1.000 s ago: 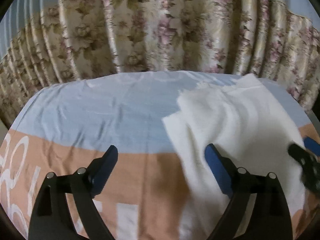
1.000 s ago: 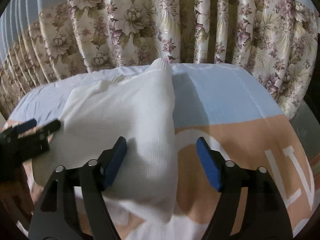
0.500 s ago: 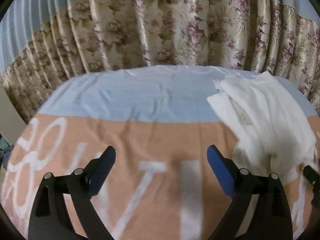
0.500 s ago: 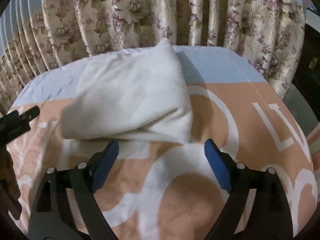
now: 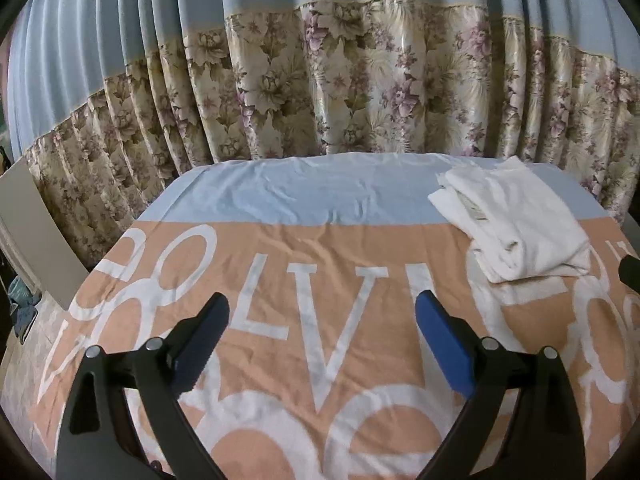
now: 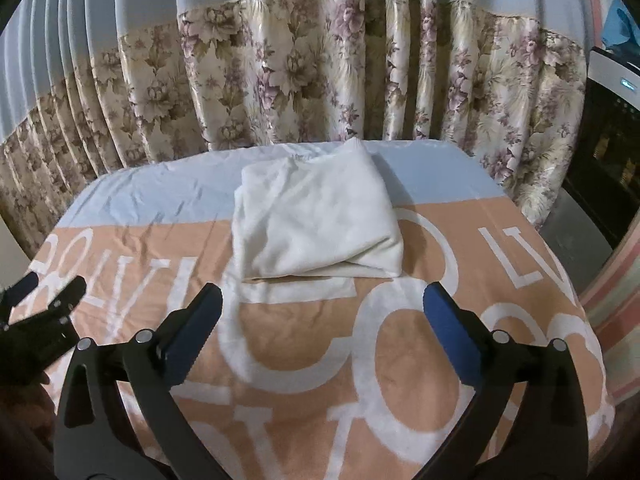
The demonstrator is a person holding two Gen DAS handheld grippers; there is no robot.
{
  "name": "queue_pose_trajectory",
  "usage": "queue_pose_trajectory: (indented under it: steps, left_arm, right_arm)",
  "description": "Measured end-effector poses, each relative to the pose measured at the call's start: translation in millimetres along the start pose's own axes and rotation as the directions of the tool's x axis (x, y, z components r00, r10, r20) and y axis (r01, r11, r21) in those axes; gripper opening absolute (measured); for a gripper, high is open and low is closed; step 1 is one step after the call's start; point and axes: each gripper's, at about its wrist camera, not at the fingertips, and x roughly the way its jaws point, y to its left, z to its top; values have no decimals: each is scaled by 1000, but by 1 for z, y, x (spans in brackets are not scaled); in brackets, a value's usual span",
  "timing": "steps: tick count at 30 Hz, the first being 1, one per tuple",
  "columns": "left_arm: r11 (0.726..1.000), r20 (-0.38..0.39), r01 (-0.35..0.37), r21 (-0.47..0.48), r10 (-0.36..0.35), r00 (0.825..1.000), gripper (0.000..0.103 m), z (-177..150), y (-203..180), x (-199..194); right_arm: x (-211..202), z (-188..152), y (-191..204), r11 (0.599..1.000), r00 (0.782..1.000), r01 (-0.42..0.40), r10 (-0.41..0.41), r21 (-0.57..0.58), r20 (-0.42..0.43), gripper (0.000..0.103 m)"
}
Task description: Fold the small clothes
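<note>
**Folded white garment on the bed, both my grippers empty**

My left gripper point(image 5: 322, 322) hangs above the peach part of the bedspread point(image 5: 320, 248), its blue-padded jaws spread wide with nothing between them. From its camera the white garment point(image 5: 516, 228) lies off to the right, folded into a thick bundle across the line where the peach meets the pale blue band. This view alone shows the stacked layers on the bundle's left side and a small label tucked among them. It also catches a pale board point(image 5: 36, 236) leaning beside the bed at the left, and a dark tip of my other tool at the right edge.

My right gripper point(image 6: 322, 308) is spread just as wide and empty, held clear of the cloth. Its camera looks at the garment point(image 6: 316, 224) nearly straight ahead, showing the smooth top and the rounded fold at the near edge. My left gripper point(image 6: 44, 292) shows at the left edge there. Only this view takes in the dark cabinet point(image 6: 604, 160) at the right. A flowered curtain point(image 6: 304, 76) hangs behind the bed in both.
</note>
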Motion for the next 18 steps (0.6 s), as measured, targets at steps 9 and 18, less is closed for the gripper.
queue_pose_trajectory:
  steps: [9, 18]
  left_arm:
    - [999, 10, 38, 4, -38, 999, 101, 12, -5, -30]
    - [998, -2, 62, -8, -62, 998, 101, 8, -4, -34]
  right_arm:
    - [-29, 1, 18, 999, 1000, 8, -8, -37, 23, 100]
    - [-36, 3, 23, 998, 999, 17, -15, -53, 46, 100]
